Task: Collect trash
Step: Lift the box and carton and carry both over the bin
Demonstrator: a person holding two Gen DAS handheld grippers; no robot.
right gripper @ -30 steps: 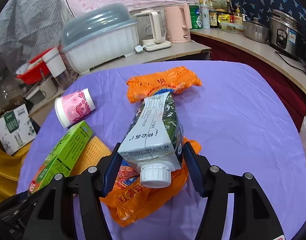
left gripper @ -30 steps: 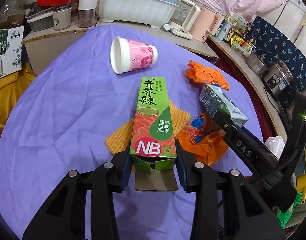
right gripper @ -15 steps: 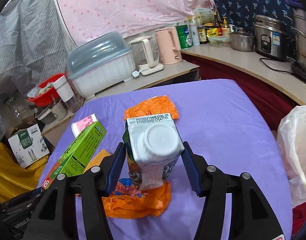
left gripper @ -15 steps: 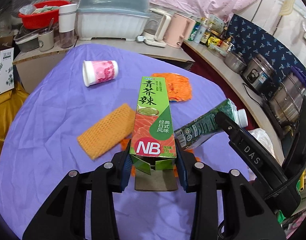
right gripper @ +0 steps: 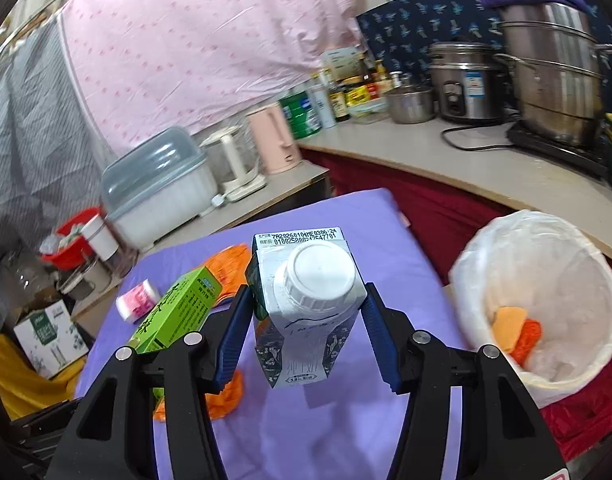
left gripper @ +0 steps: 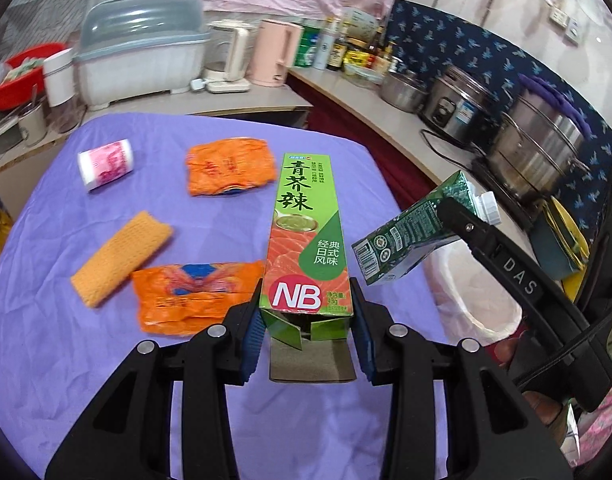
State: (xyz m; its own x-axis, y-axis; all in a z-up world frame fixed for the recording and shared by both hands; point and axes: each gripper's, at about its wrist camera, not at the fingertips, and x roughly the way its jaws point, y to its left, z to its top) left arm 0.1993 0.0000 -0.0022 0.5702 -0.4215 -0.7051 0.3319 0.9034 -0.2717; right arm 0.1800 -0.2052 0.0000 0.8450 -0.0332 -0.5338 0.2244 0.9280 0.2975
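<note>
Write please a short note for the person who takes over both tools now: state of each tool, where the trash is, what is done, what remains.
Left tool: shut on the green box, lifted off the table.
Right tool: its jaws have just closed a little; shut on the milk carton, lifted too.
Bin: beside the table on the right, with orange scraps already inside.
Left on the purple cloth: pink cup on its side, two orange wrappers, yellow cloth.
Next, probably: drop the carton and box into the bin, then fetch the rest.

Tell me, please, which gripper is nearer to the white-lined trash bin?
Right. The right gripper, holding the milk carton, is just beside the trash bin; the left gripper, holding the green box, sits farther off.
</note>
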